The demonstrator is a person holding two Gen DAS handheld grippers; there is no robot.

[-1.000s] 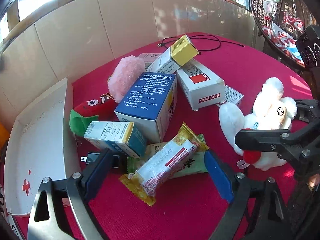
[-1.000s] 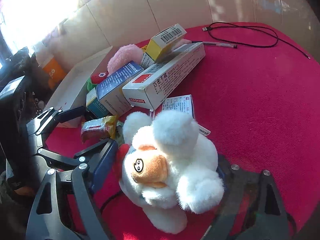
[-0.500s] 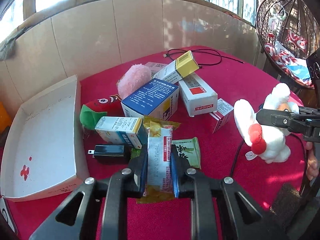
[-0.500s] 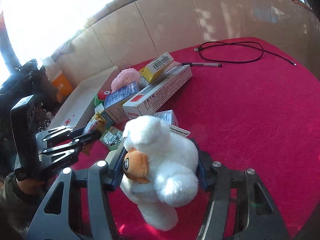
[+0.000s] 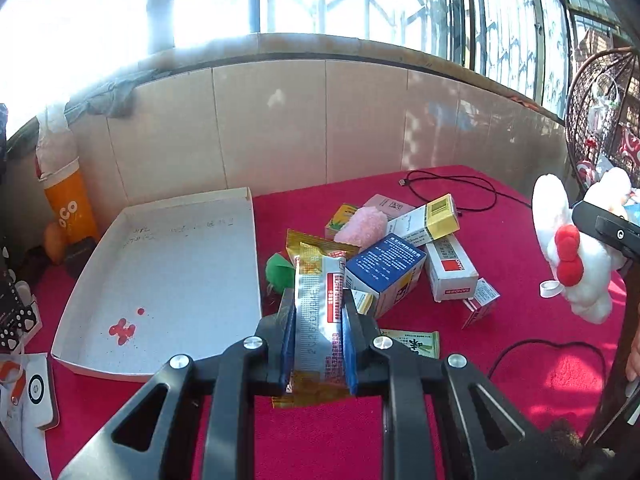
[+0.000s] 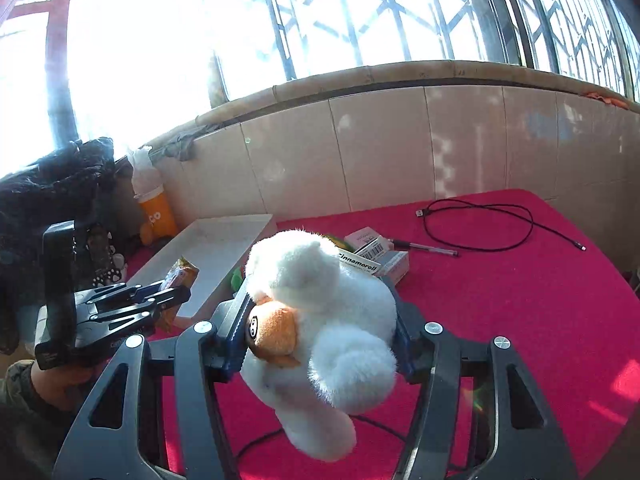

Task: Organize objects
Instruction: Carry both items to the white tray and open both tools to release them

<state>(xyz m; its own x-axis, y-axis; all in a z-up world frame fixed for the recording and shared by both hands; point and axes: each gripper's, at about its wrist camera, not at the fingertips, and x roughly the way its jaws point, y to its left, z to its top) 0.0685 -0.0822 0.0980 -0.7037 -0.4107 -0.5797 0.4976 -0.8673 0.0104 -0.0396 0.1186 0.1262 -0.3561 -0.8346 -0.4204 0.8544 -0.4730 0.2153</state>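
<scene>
Two grippers are each clamped on something above the red tabletop (image 5: pixel 328 440). The left gripper (image 5: pixel 318 342) pinches a long snack packet (image 5: pixel 318 308) between its blue pads, gold crimped ends poking out past the fingers at both top and bottom, the packet standing roughly upright along the fingers and lifted off the cloth. The right gripper (image 6: pixel 320 332) squeezes a white plush toy (image 6: pixel 324 320) around its body, the orange face pressed against the left-hand pad; from the left wrist view the same toy (image 5: pixel 576 248) hangs in the air at the right edge, its red bow facing the camera. Below and beyond the packet lies a jumble of items: a blue medicine box (image 5: pixel 384 268), a white box with a red label (image 5: pixel 450 270), a yellow-ended carton (image 5: pixel 430 220) leaning on top of them, a pink fluffy ball (image 5: pixel 362 226), a green plush piece (image 5: pixel 280 272) and a green sachet (image 5: pixel 412 342) flat on the cloth. Just left of the pile sits a shallow white cardboard tray (image 5: pixel 160 280) with red spots on its floor. A black cable (image 5: pixel 452 192) loops at the far edge of the table.
</scene>
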